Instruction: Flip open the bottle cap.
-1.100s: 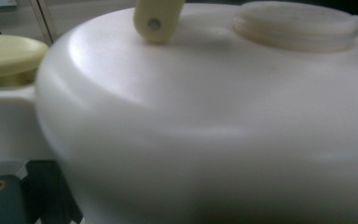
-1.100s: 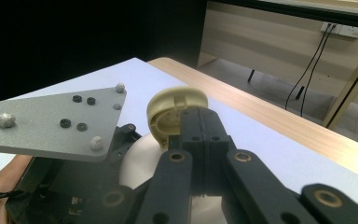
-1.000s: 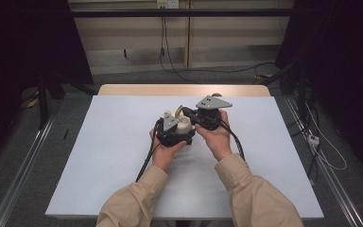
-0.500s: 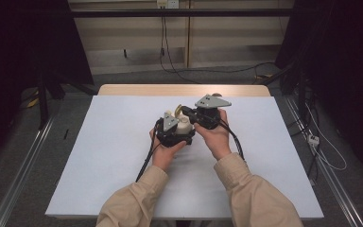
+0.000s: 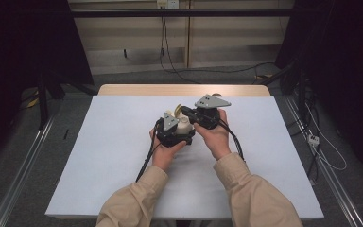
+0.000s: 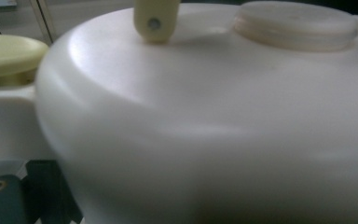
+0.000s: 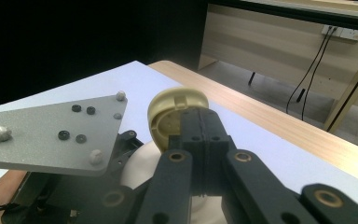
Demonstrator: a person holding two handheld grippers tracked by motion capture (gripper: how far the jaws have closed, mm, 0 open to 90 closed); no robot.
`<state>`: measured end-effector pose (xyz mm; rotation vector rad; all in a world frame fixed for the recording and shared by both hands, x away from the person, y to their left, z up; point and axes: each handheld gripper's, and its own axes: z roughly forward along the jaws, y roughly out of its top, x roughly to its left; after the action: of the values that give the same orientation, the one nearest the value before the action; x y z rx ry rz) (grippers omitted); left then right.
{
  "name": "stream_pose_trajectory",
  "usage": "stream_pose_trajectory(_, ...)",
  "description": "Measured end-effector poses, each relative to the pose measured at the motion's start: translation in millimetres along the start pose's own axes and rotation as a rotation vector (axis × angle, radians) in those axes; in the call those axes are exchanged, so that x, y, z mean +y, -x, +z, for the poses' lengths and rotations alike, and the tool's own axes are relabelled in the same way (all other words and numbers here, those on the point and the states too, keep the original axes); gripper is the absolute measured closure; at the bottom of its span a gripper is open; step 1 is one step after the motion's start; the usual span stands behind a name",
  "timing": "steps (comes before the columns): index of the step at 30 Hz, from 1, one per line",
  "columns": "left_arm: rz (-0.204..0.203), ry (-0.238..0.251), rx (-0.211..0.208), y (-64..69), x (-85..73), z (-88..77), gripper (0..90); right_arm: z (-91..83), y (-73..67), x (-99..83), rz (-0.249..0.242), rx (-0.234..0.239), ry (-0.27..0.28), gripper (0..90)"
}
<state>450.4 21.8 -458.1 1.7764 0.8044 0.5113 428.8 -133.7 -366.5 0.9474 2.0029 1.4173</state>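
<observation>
From the high view, I have both tongs meeting over the middle of the counter [image 5: 99,156], which is covered by a pale matte sheet with a strip of wood showing at its far edge. Between them is a cream white plastic vessel [image 5: 183,124], rounded and smooth, mostly hidden by the black gripper bodies and the person's hands, so I cannot make out its base or whether it rests on the counter. In the left gripper view the vessel's glossy curved wall sits so close to the lens that it blurs; a round ribbed cap [image 6: 298,23] sits at its top right, and a pale yellow tab with a small hole [image 6: 154,21] stands at the top edge, cut off by the frame. The left tongs [image 5: 174,128] are pressed against the vessel, but their jaws are hidden, so I cannot tell how they stand. The right tongs [image 7: 200,128] stand fully closed, the black jaws pressed together just in front of a pale yellow round lid [image 7: 175,109] tipped up on edge; whether they pinch its rim I cannot tell.
</observation>
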Motion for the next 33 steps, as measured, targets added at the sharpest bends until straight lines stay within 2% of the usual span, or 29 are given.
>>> stream_pose_trajectory(24, -0.006, 0.001, 0.001, 0.3, -0.1, 0.1, 5.2, 3.4, -0.3, 1.7, -0.004, 0.007, 0.002, 90.0)
stream_pose_trajectory(25, 0.012, -0.002, 0.001, -0.8, 0.2, -0.2, 5.2, 3.6, -0.3, 1.7, -0.005, 0.006, 0.003, 90.0)
stream_pose_trajectory(33, -0.006, 0.002, 0.001, 0.2, -0.1, 0.1, 5.2, 5.4, -0.7, 2.1, -0.008, 0.007, 0.001, 90.0)
